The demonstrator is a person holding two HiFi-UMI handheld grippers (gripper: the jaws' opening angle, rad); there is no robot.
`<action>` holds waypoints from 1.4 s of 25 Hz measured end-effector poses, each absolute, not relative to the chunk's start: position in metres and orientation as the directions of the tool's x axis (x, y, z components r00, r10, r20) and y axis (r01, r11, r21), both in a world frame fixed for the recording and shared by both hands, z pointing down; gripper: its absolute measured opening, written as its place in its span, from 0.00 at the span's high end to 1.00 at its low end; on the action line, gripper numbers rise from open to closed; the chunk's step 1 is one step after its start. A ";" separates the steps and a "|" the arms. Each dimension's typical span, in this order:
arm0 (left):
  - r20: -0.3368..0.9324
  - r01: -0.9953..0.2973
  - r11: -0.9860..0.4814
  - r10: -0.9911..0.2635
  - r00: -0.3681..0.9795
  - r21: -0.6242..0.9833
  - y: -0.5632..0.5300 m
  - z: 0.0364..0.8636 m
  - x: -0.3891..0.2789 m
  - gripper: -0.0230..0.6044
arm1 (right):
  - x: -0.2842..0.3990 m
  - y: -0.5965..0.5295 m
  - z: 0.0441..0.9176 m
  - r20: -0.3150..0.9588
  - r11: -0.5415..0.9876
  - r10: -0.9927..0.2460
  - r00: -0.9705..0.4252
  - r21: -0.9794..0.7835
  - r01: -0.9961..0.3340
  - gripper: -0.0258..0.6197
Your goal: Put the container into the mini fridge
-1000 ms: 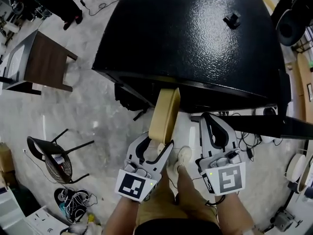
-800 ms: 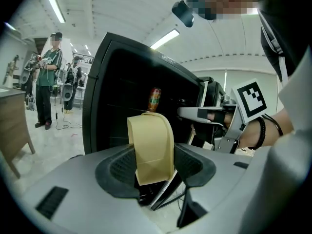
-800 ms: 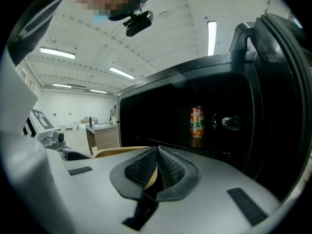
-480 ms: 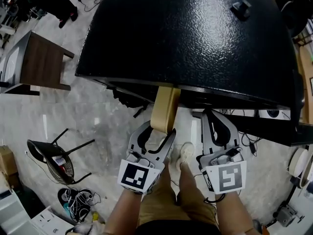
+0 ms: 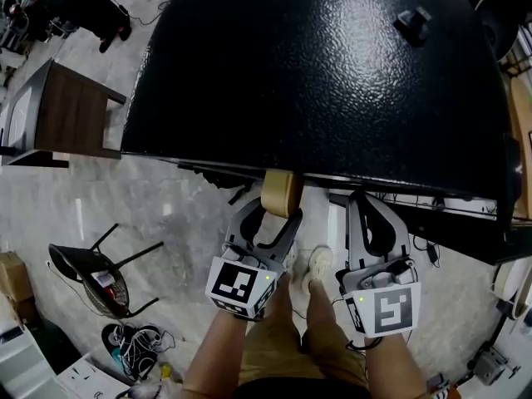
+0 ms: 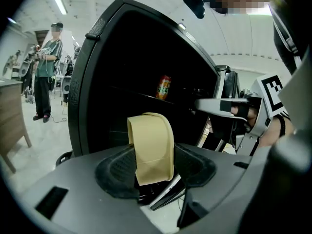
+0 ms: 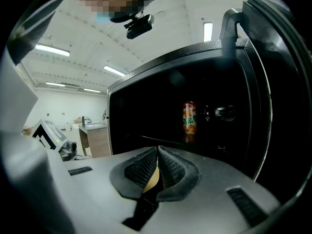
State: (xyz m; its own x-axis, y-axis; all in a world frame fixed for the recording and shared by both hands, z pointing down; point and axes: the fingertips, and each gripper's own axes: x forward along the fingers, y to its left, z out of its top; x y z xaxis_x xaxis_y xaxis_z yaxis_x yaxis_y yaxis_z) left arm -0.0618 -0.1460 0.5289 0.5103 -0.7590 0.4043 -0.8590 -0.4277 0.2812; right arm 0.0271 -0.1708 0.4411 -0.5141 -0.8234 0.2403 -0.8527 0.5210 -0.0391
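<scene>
While left gripper clamps the container upright, feed it level into the fridge, clear of the can inside; right gripper clenched, empty

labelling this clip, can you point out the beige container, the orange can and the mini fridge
beige container (image 6: 152,145), left gripper view, on its front wall
orange can (image 7: 189,117), right gripper view, mid label
mini fridge (image 5: 316,73), head view, on its black top

Beige container upright on edge, at opening of blk mini fridge, door open.
</scene>
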 end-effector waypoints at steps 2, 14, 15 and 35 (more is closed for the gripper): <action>0.408 -0.855 -0.420 -0.754 0.515 0.304 -0.149 0.534 -0.062 0.59 | 0.027 -0.170 0.443 0.246 0.514 -0.825 -0.509 -0.045 -0.856 0.90; 0.519 -0.875 -0.298 -0.715 0.470 0.381 -0.162 0.580 -0.065 0.59 | 0.025 -0.172 0.449 0.263 0.513 -0.822 -0.505 -0.043 -0.858 0.90; 0.527 -0.878 -0.292 -0.712 0.465 0.380 -0.162 0.582 -0.066 0.59 | 0.026 -0.171 0.449 0.263 0.510 -0.823 -0.503 -0.044 -0.859 0.90; 0.502 -0.783 -0.151 -0.691 0.520 0.604 -0.170 0.610 -0.055 0.59 | 0.016 -0.165 0.470 0.300 0.550 -0.783 -0.544 -0.073 -0.832 0.90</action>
